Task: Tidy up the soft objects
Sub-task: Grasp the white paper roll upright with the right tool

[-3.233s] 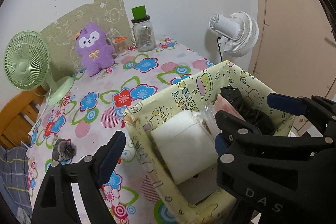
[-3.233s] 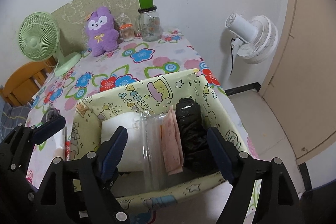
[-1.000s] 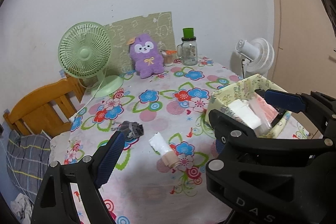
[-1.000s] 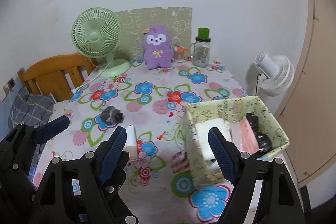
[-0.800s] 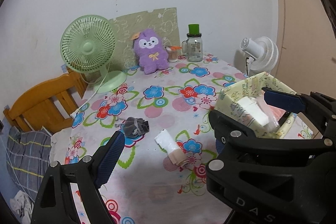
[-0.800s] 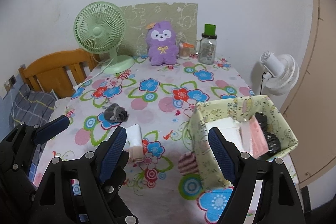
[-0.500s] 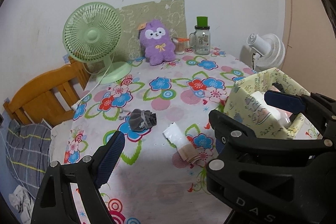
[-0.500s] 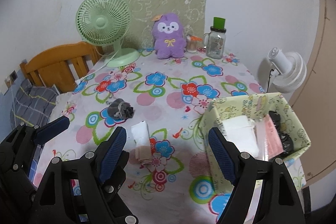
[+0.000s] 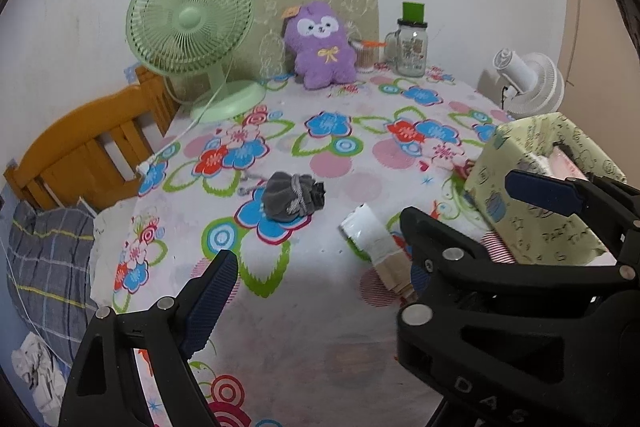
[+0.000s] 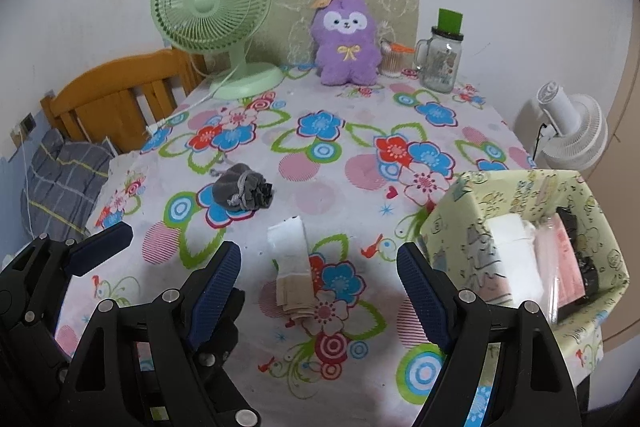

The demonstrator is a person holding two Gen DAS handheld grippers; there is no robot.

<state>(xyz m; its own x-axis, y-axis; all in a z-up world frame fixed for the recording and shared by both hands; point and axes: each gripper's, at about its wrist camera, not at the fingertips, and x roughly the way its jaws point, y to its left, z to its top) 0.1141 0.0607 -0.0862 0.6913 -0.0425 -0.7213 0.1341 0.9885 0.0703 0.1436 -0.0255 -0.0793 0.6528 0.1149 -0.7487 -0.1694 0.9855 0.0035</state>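
A: Where are the soft things?

B: A grey drawstring pouch (image 10: 243, 191) lies mid-table on the flowered tablecloth (image 10: 340, 147), toward the left edge. Near it, closer to the front edge, lies a folded white-and-beige cloth (image 10: 294, 263). Neither is touched.

A: And the box?

B: The yellow patterned fabric box (image 10: 472, 211) sits at the right edge, holding a white roll (image 10: 514, 247), a pink packet (image 10: 560, 259) and something black (image 10: 570, 223).

A: The grippers?

B: The right gripper (image 10: 319, 283) hangs above the folded cloth, jaws spread, nothing between them. The left gripper (image 9: 316, 247) is spread and empty too, beside the pouch.

A: Behind?

B: A purple plush (image 10: 346, 41), green fan (image 10: 212, 3) and glass jar (image 10: 440, 63) along the far edge.
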